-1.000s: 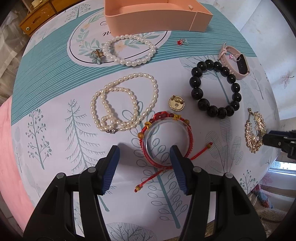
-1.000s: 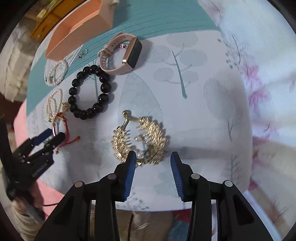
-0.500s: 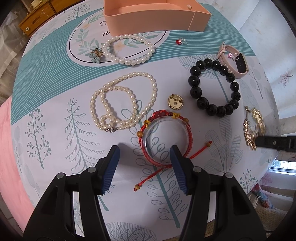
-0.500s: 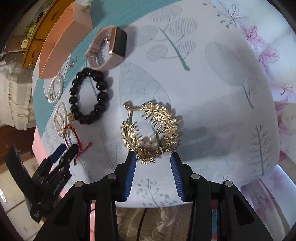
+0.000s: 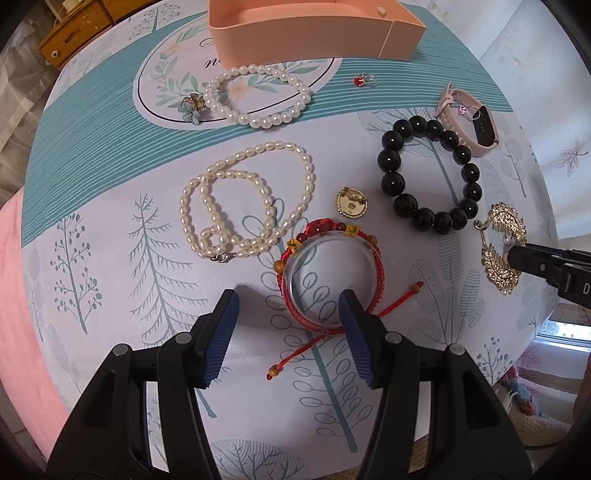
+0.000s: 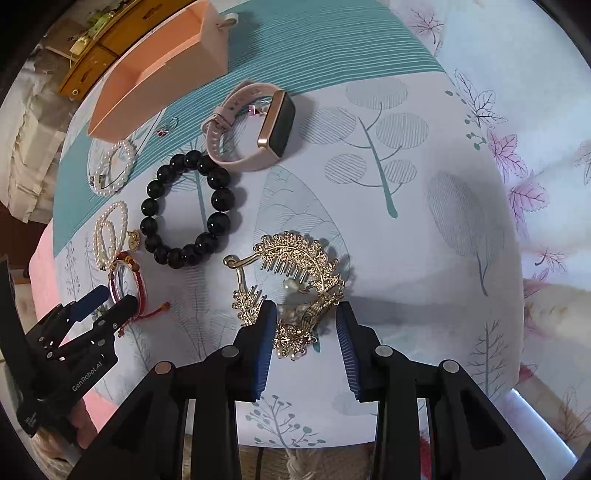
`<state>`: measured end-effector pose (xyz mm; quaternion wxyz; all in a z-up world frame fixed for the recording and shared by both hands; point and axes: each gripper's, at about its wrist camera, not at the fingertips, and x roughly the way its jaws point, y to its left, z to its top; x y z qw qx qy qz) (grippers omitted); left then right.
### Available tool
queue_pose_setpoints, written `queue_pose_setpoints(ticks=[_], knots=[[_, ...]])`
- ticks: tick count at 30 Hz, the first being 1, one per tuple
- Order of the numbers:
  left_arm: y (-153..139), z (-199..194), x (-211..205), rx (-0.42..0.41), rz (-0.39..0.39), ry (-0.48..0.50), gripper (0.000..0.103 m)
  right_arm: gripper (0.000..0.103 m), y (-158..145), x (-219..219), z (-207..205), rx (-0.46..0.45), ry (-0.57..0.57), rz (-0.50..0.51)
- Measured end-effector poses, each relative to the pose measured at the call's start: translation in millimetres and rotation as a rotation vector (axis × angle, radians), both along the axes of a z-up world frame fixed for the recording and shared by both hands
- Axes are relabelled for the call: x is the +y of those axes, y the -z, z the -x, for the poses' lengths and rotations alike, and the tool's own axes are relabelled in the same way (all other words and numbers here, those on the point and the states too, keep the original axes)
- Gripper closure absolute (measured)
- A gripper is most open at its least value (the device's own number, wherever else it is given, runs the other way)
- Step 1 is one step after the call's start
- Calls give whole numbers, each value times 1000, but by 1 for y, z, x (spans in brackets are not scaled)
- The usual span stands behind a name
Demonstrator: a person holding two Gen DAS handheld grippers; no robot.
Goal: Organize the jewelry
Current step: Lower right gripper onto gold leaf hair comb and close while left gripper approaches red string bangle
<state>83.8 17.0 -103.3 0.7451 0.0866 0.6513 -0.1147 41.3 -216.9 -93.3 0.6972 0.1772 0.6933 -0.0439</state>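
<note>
Right wrist: gold comb [image 6: 295,291] between closing right claw [image 6: 306,341] jaws.

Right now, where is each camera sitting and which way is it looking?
Left wrist: sits on the left gripper, looking down past its blue fingers at the red bracelet, pearls and pink box.
Right wrist: sits on the right gripper, looking down past its fingers at the gold comb, which lies between the closing fingers.
Shared: both see the black bracelet, watch, comb and each other's gripper.
</note>
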Motion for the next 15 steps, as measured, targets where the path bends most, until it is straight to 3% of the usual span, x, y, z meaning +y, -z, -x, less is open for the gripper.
queue_pose_setpoints(ticks=[1, 2, 13, 15], knots=[[0, 0, 0, 1, 0, 0, 50, 79, -1, 0, -1, -2, -8, -6], [1, 0, 0, 5, 1, -1, 50, 81, -1, 0, -2, 7, -21, -9], [3, -4, 0, 19, -1, -19, 51, 81, 5, -11, -3, 14, 29, -58], [2, -5, 2, 16, -2, -26, 55, 81, 5, -14, -5, 4, 37, -55]])
